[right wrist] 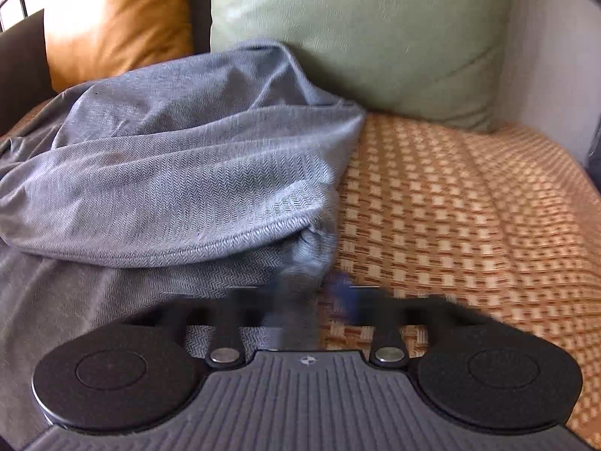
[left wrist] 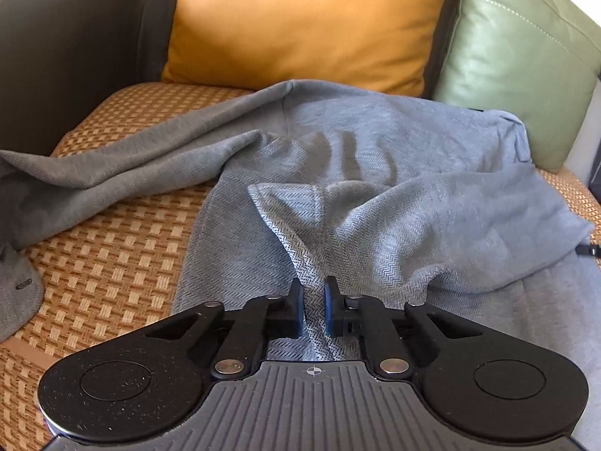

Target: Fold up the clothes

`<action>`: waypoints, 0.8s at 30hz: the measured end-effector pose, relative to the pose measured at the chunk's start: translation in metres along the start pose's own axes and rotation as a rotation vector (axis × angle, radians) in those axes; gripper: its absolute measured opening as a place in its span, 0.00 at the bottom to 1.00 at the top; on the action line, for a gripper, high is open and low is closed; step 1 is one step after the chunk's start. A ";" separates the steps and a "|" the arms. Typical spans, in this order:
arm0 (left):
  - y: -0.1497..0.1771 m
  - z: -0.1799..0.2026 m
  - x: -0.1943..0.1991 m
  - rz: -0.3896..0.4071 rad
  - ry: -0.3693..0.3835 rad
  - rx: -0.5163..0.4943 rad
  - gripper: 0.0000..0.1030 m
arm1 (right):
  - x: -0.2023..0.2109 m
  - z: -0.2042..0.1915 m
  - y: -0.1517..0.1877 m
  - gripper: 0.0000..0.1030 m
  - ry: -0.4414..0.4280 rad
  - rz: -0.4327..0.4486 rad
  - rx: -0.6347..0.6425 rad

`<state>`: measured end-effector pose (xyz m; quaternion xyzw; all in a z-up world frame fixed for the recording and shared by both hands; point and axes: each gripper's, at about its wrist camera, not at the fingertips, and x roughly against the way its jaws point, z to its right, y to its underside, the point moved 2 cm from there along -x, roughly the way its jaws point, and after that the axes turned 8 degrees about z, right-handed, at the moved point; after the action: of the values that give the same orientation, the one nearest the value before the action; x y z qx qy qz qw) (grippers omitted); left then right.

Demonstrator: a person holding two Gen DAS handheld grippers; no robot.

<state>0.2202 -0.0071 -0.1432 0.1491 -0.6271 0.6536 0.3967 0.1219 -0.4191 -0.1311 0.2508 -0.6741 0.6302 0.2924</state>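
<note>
One grey garment [left wrist: 375, 173] on the sofa seat, lying rumpled over a woven brown-and-tan mat [left wrist: 112, 263]. Upper edge rests against the orange cushion [left wrist: 300, 22] and the green cushion [left wrist: 518, 56] at the backrest. A long flap trails off to the left toward the dark armrest [left wrist: 56, 56]; it looks like a sleeve, not sure.

Left tongs [left wrist: 313, 300]: narrow, blue pads pinching a bunched ridge of the grey fabric that runs up between them. Cloth rises from the grip into a peaked fold just ahead.

Right tongs [right wrist: 319, 300]: fingers are motion-blurred, cannot tell whether they are wide or closed. They sit at the garment's right edge, where a hemmed fold [right wrist: 225, 244] ends in a bunched corner. Contact with the cloth cannot be judged through the blur.

In the right wrist view, bare mat lies right of the garment, with the green cushion behind.
</note>
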 end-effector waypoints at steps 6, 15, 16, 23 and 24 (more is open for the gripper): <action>0.011 -0.008 0.001 -0.012 -0.021 -0.073 0.11 | -0.006 0.042 0.003 0.07 0.014 0.021 -0.188; 0.006 -0.046 0.053 0.089 -0.090 0.056 0.60 | 0.034 0.011 -0.015 0.45 0.003 0.080 -0.102; 0.006 -0.053 0.062 0.107 -0.138 0.068 0.66 | 0.040 0.007 -0.018 0.45 -0.003 0.091 -0.092; 0.016 -0.121 0.128 0.196 -0.479 0.099 0.80 | 0.076 -0.080 -0.049 0.48 -0.177 0.141 0.022; 0.016 -0.133 0.132 0.197 -0.500 0.108 0.80 | 0.079 -0.100 -0.053 0.50 -0.221 0.141 0.039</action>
<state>0.1644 0.1631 -0.0856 0.2651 -0.6811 0.6645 0.1558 0.1118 -0.3218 -0.0343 0.2763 -0.7058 0.6307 0.1666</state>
